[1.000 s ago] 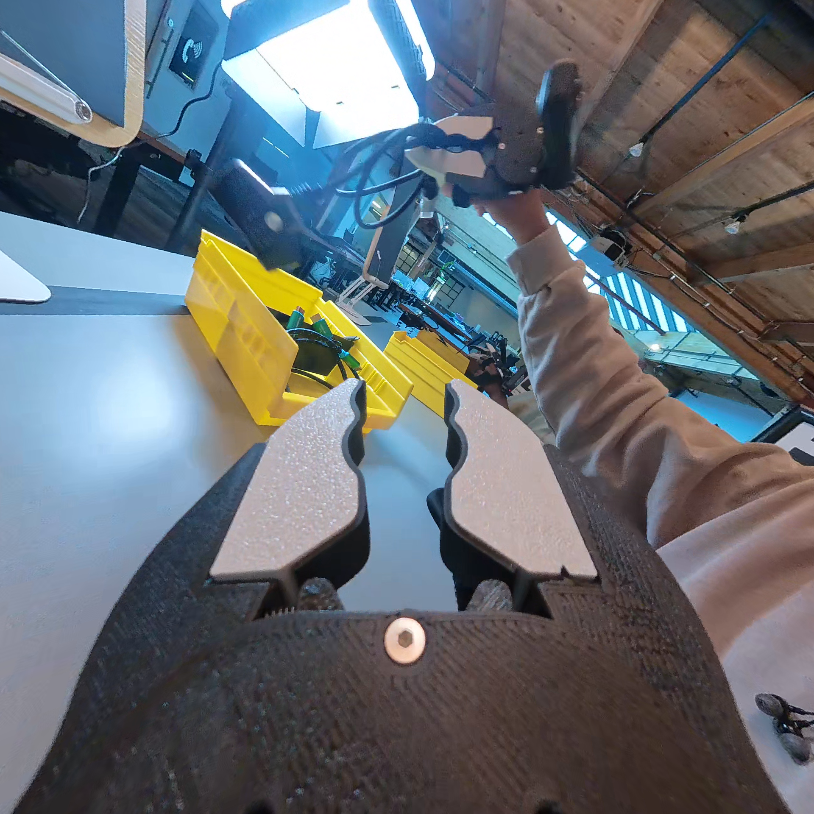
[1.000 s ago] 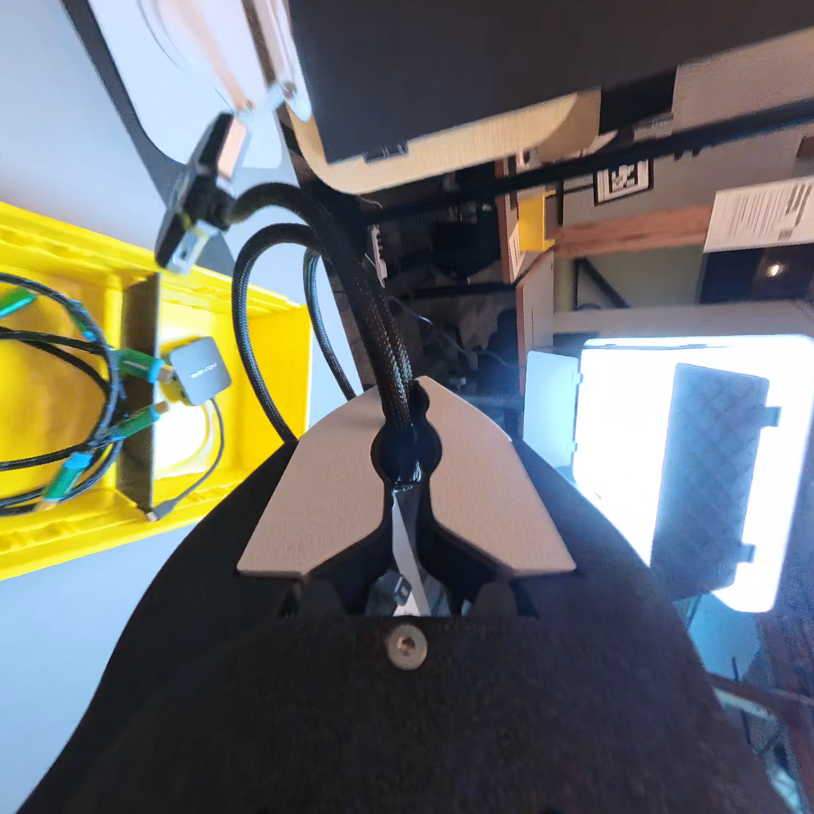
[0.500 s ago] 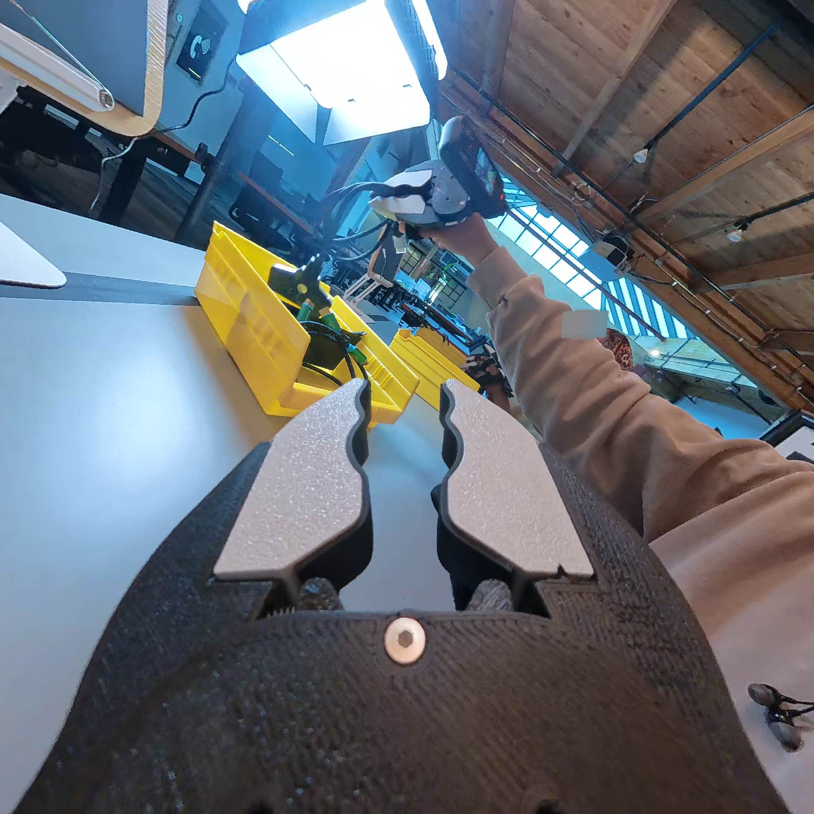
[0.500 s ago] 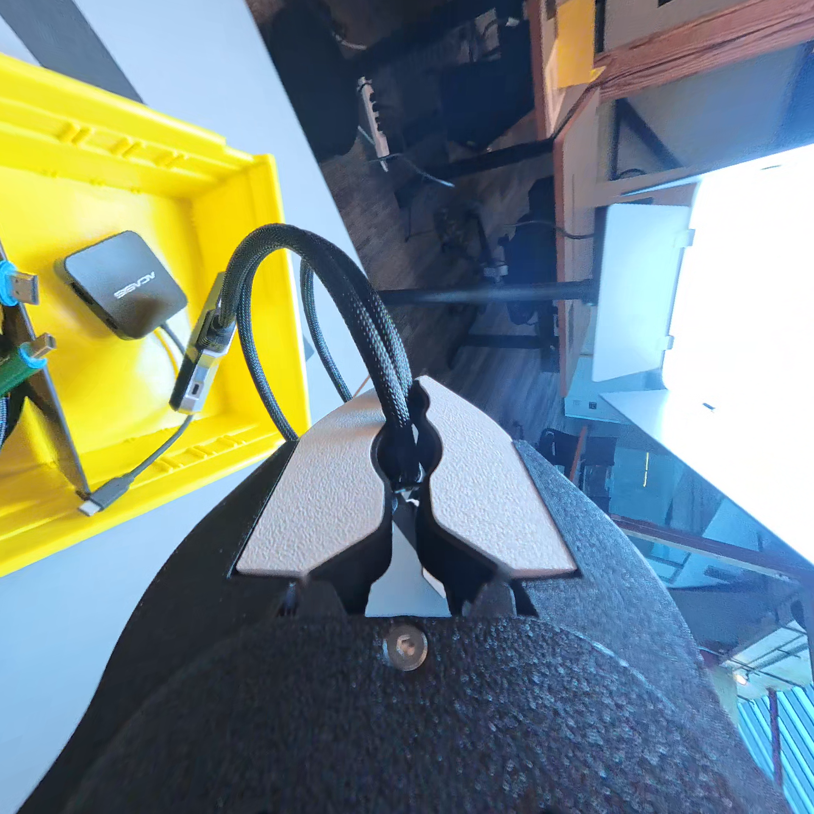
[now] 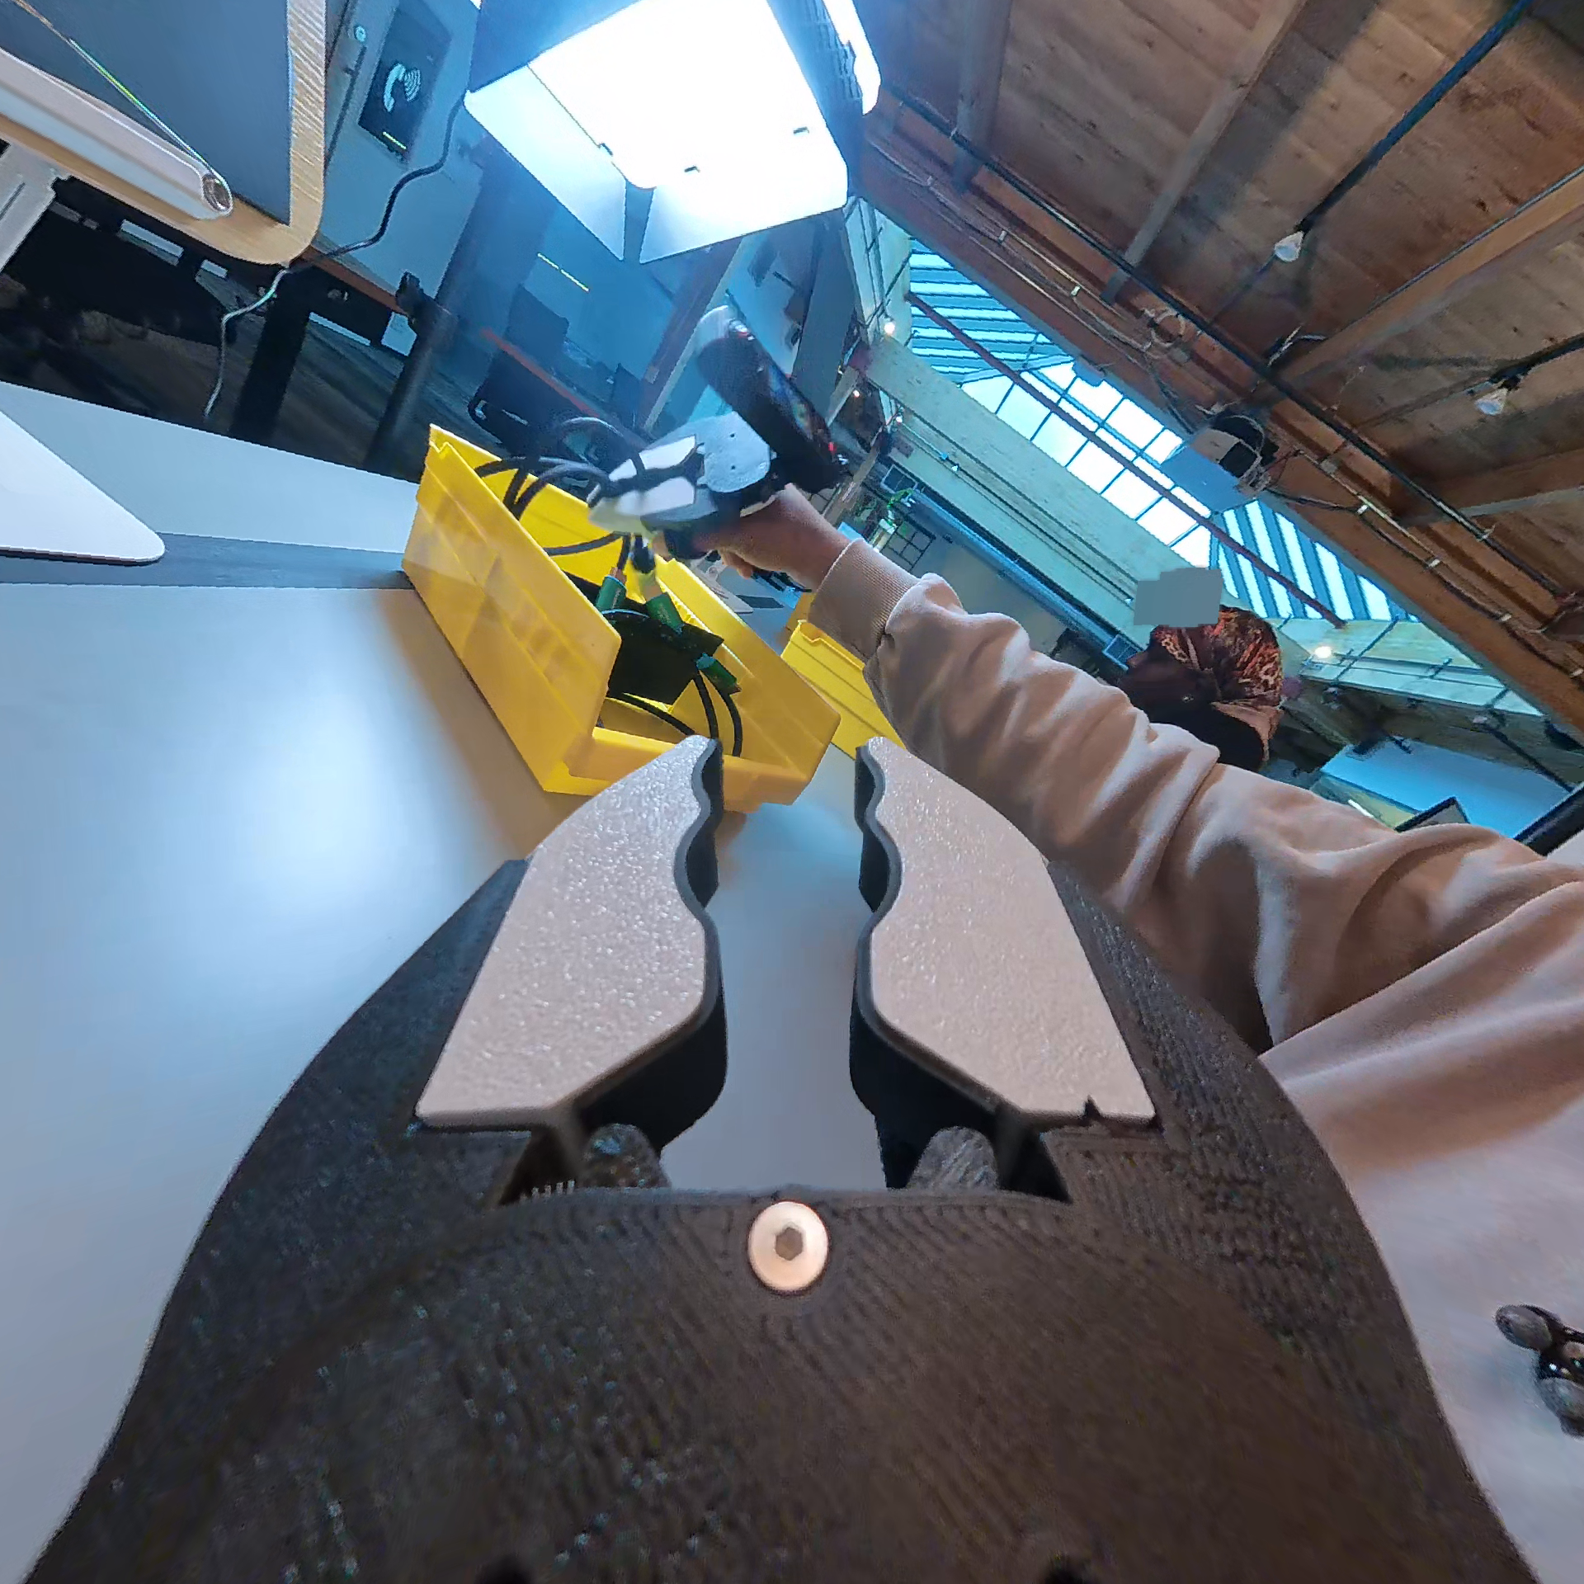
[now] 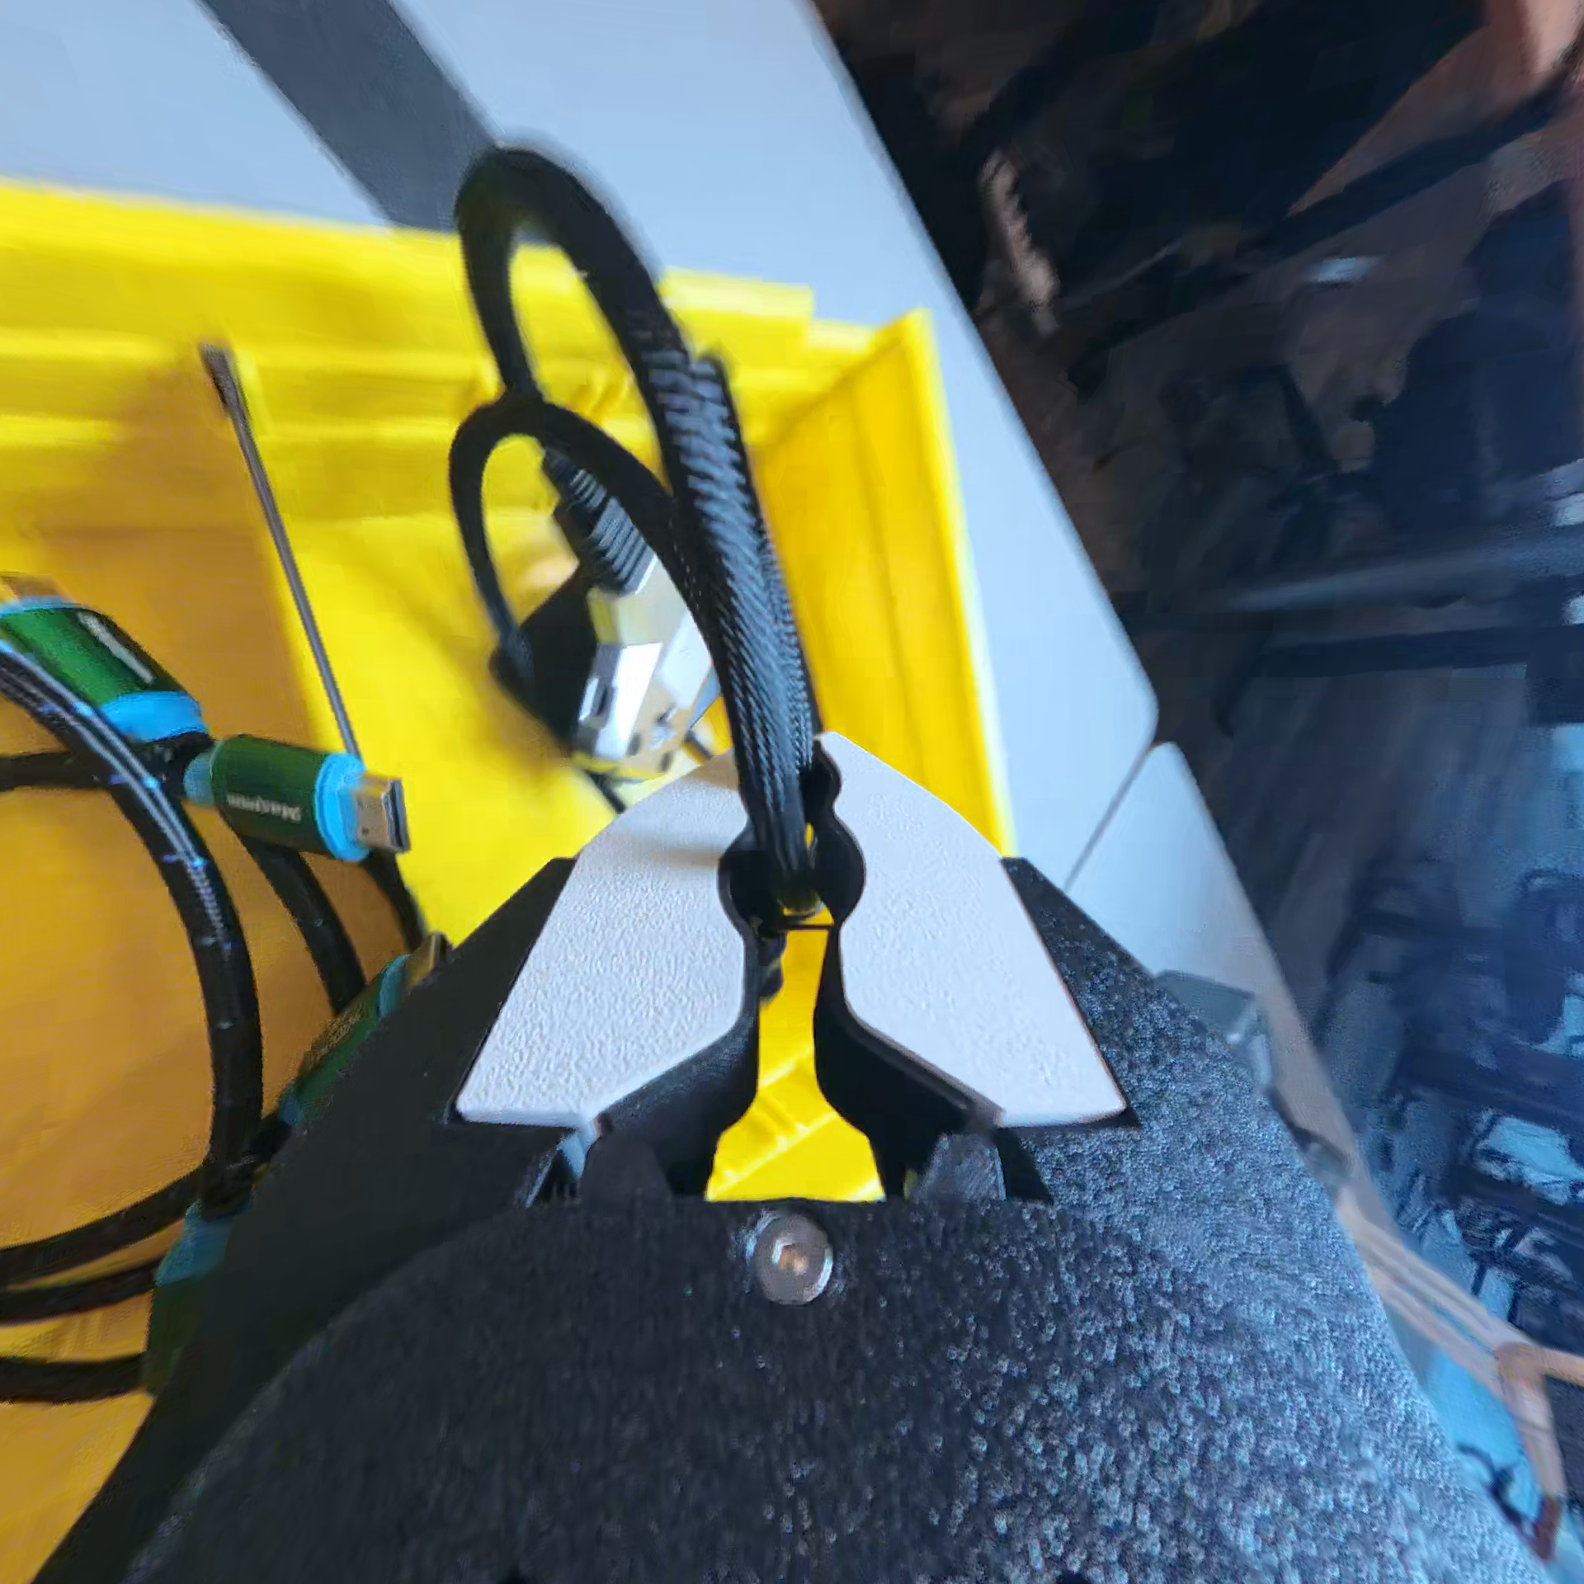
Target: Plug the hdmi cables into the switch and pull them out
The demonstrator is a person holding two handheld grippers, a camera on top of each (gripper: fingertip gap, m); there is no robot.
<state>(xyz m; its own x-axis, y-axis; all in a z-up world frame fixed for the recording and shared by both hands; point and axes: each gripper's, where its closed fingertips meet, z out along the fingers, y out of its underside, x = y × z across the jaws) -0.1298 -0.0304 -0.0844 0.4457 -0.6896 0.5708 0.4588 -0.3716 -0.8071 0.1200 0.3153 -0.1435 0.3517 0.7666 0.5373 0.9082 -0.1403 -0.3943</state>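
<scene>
My right gripper (image 6: 784, 771) is shut on a black braided cable (image 6: 729, 480) that loops up and ends in a silver plug (image 6: 639, 686) hanging inside the yellow bin (image 6: 874, 514). Green and blue HDMI plugs (image 6: 291, 793) on black cables lie in the bin's left part. The switch is hidden in this view. In the left wrist view my left gripper (image 5: 784, 763) is open and empty, low over the grey table (image 5: 214, 814). It looks at the yellow bin (image 5: 514, 617), with the right gripper (image 5: 626, 493) over the bin's far end.
A second yellow bin (image 5: 831, 677) stands behind the first. A white flat base (image 5: 60, 514) lies at the table's far left. A bright light panel (image 5: 677, 120) hangs beyond the table. A person's beige sleeve (image 5: 1114, 771) stretches along the right.
My right gripper has come down from high above the table into the yellow bin, carrying the black cable; its plug now hangs inside the bin. My left gripper has stayed put.
</scene>
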